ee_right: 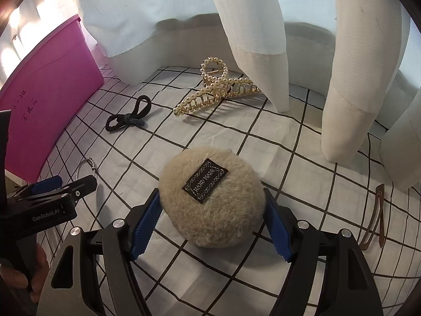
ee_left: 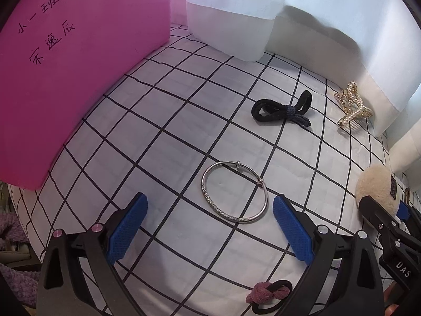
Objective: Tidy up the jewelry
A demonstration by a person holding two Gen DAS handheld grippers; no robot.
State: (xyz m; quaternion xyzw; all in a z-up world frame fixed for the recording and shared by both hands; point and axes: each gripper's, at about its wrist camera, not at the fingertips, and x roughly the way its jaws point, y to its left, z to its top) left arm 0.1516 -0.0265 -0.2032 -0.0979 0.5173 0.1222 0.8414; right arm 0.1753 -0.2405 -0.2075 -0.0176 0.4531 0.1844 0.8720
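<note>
Nearest in the left wrist view, a dusty-pink knotted hair tie (ee_left: 265, 293) lies on the white, black-gridded cloth (ee_left: 163, 121) between the arms of the left gripper (ee_left: 209, 227). Its blue pads stand wide with nothing between them, just short of the thin silver bangle (ee_left: 235, 191).

In the right wrist view the right gripper (ee_right: 211, 225) straddles a round beige fluffy puff with a black label (ee_right: 211, 200). Its jaws are spread wide around the puff, the pads at or just beside the fur; whether they press on it I cannot tell. A brown snap hair clip (ee_right: 375, 216) lies to the right.

Farther off lie a black bow-shaped hair tie (ee_left: 284, 110) and a gold pearl-studded claw clip (ee_right: 218, 89), near the pale curtain (ee_right: 257, 39). The magenta box (ee_left: 73, 60) stands far left.

Every piece appears loose on the cloth, so the sorting looks barely begun.
</note>
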